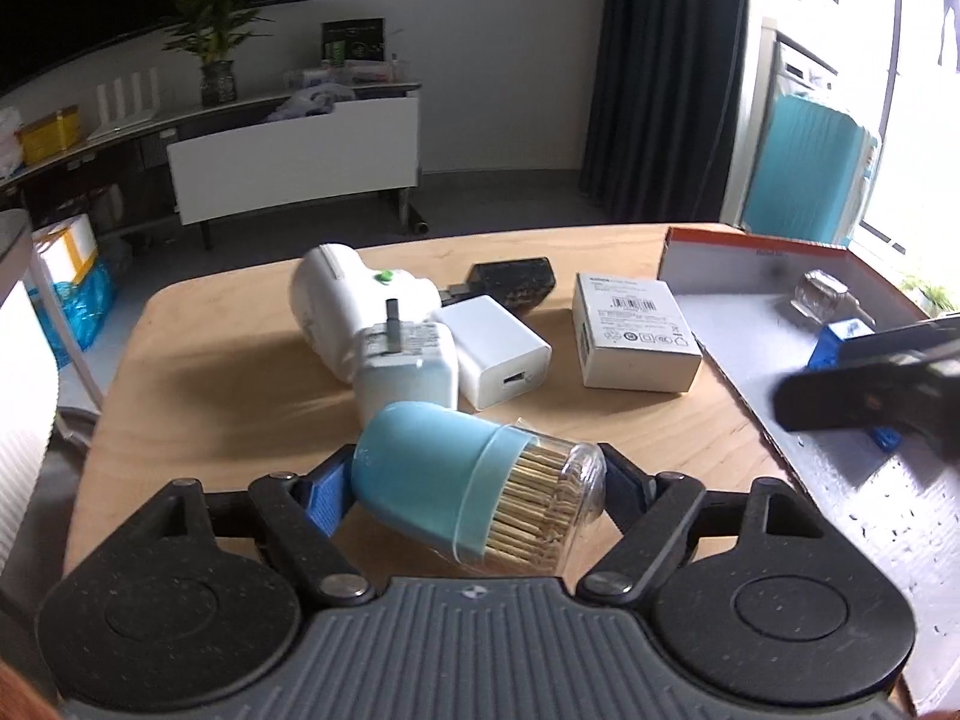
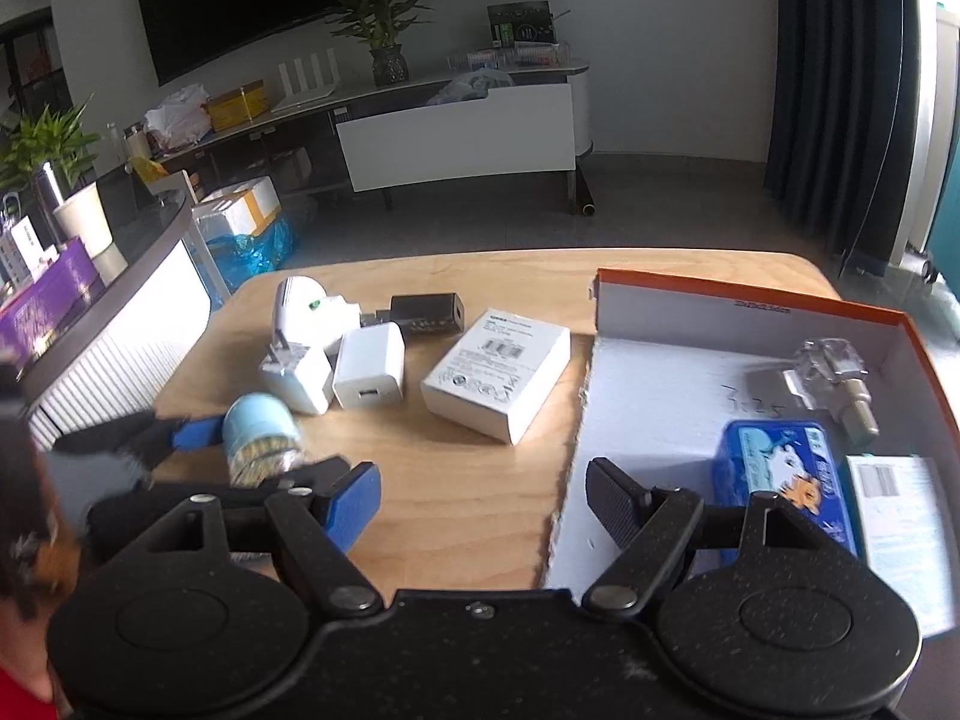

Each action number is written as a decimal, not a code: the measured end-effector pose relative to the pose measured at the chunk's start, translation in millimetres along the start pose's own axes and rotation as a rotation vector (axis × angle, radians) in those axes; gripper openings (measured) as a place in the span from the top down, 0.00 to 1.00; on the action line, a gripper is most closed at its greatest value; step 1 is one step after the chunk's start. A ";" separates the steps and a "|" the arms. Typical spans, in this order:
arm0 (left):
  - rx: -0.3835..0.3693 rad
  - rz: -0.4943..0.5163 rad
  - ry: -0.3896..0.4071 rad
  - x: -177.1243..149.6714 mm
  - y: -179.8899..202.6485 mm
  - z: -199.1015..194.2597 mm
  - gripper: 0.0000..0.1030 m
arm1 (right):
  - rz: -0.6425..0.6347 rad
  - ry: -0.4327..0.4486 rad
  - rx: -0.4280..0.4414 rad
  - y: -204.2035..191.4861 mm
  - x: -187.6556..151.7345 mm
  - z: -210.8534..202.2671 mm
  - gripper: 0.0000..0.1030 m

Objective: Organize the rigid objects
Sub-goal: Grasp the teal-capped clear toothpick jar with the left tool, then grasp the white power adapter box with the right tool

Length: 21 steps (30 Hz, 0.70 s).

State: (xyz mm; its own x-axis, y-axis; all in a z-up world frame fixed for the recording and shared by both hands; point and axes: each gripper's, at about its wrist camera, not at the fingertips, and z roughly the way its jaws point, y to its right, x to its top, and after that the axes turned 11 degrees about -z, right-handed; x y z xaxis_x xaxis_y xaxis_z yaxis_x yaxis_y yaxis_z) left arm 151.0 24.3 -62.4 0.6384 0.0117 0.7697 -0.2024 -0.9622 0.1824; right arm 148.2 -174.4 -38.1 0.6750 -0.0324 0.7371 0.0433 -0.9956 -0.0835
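My left gripper [image 1: 477, 486] is shut on a light blue toothpick holder [image 1: 456, 489] with a clear cap, held tilted above the wooden table [image 1: 198, 360]. It also shows in the right wrist view [image 2: 261, 441]. My right gripper [image 2: 483, 498] is open and empty, at the left edge of an orange-rimmed white box [image 2: 654, 372]. The box holds a blue tin [image 2: 780, 468], a clear bottle [image 2: 831, 375] and a white card [image 2: 900, 516]. On the table lie white chargers [image 1: 504, 360], a white plug adapter [image 1: 354, 312], a black adapter [image 1: 516, 282] and a small white carton [image 1: 636, 330].
A TV stand with plants and clutter stands beyond the table [image 2: 420, 90]. A counter [image 2: 90, 300] is at the left. A teal suitcase [image 1: 810, 174] stands by the window at the right.
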 end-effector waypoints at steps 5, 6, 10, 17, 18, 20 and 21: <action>-0.003 -0.061 0.020 1.2 -3.7 -20.2 0.20 | 0.037 -0.010 -0.002 0.7 17.2 26.5 0.13; -0.006 -0.081 0.025 0.9 -5.1 -23.5 0.20 | 0.046 -0.015 -0.014 0.3 20.4 33.4 0.13; -0.003 -0.149 0.033 -0.5 -9.8 -34.1 0.20 | 0.056 -0.027 -0.059 -3.8 33.4 61.1 0.13; 0.023 -0.164 0.044 2.2 -9.5 -35.0 0.20 | 0.145 -0.054 -0.120 4.8 45.8 105.0 0.10; 0.024 -0.168 0.041 1.1 -11.4 -35.5 0.20 | 0.147 -0.053 -0.118 5.7 47.1 108.1 0.10; 0.036 -0.170 0.039 2.0 -12.1 -33.9 0.20 | 0.151 -0.057 -0.108 7.0 48.9 112.8 0.09; 0.040 -0.174 0.037 2.5 -13.5 -33.4 0.20 | 0.170 -0.065 -0.092 9.5 49.2 115.5 0.09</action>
State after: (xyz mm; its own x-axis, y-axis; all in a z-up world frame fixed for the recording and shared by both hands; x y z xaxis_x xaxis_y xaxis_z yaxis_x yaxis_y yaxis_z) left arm 130.4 46.3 -42.5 0.6335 0.1878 0.7506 -0.0615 -0.9548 0.2908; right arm 266.8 -175.3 -80.1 0.7133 -0.1980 0.6723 -0.1408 -0.9802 -0.1393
